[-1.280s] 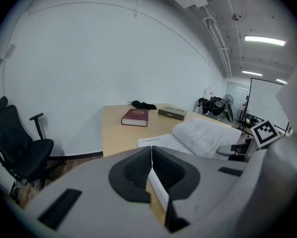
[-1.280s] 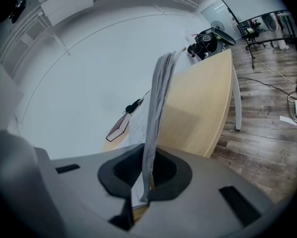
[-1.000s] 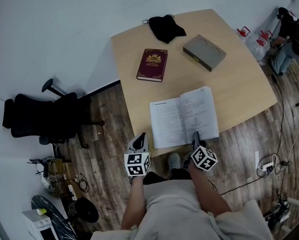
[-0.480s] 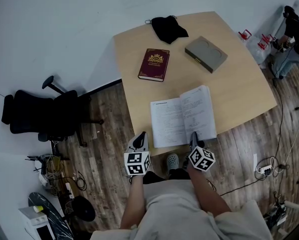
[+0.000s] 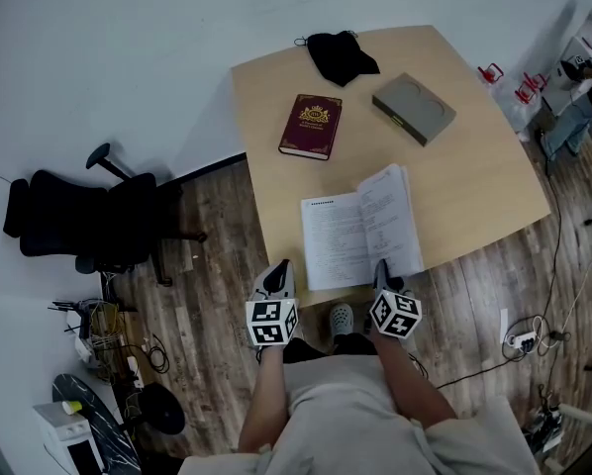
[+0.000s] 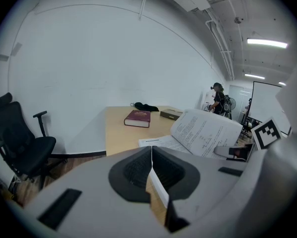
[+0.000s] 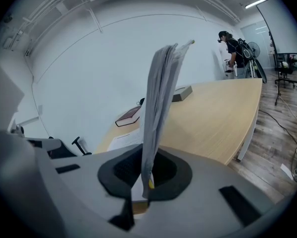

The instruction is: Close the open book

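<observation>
At the far left, a black office chair (image 5: 83,228) is seen on the wood-plank floor (image 5: 217,315), well apart from the light wooden table (image 5: 484,181). The left gripper (image 6: 151,153) is held by the table's near edge, just beside the near left corner of the open white paperback book (image 5: 347,237) and not touching it. Its jaws are pressed together, and nothing is caught between them.

On the far part of the table, a maroon hardcover book (image 5: 312,127) with a gold emblem is laid flat and closed. A crumpled black cloth (image 5: 342,55) is seen by the far edge. A grey flat box (image 5: 414,108) is set to the right of the maroon hardcover book. These three things are kept apart from one another.

The open white paperback book is placed at the near edge of the table, between the two grippers. Its left page is spread flat on the tabletop. The right-hand block of pages (image 7: 161,93) is raised off the table and is shown nearly upright in the right gripper view. The right gripper (image 7: 145,166) is clamped on the near edge of that raised block, with its jaws closed on the pages.

At the far right, beyond the table, a standing bystander (image 7: 232,51) can be made out.
</observation>
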{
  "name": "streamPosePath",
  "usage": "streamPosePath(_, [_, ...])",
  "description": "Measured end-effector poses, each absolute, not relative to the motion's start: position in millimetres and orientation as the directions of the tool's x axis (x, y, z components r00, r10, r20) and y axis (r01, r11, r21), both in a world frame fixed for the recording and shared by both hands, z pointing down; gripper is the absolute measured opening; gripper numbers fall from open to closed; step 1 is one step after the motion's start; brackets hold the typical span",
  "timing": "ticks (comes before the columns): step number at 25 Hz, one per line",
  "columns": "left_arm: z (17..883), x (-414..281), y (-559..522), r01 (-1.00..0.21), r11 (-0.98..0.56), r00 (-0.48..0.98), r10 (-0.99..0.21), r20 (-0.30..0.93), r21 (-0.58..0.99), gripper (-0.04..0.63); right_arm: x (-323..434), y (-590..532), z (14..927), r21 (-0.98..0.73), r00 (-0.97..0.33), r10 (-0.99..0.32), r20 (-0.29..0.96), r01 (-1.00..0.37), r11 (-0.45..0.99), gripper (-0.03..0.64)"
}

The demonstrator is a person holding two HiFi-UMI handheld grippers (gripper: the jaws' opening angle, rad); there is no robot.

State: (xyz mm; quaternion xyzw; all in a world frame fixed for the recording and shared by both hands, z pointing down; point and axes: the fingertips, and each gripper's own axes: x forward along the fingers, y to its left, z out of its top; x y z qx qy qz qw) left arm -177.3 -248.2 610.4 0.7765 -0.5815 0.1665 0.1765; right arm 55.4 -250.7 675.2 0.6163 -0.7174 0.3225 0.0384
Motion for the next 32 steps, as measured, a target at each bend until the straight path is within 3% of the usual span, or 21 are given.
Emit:
streamPosePath(16, [609,-188,-248,-0.964,-0.244,0.266,-0.856,0.444,0.105,0.023,15,-250,673,-0.127,-0.316,-0.812,0.491,-0.948,0.292,0.029])
streamPosePath(32, [606,-193,-243,-0.967,-0.227,0.254,-0.859,0.445,0.114,0.023,-4,-248,681,-0.028,-0.350,-0.760,0.548,-0.915,0.402,0.031])
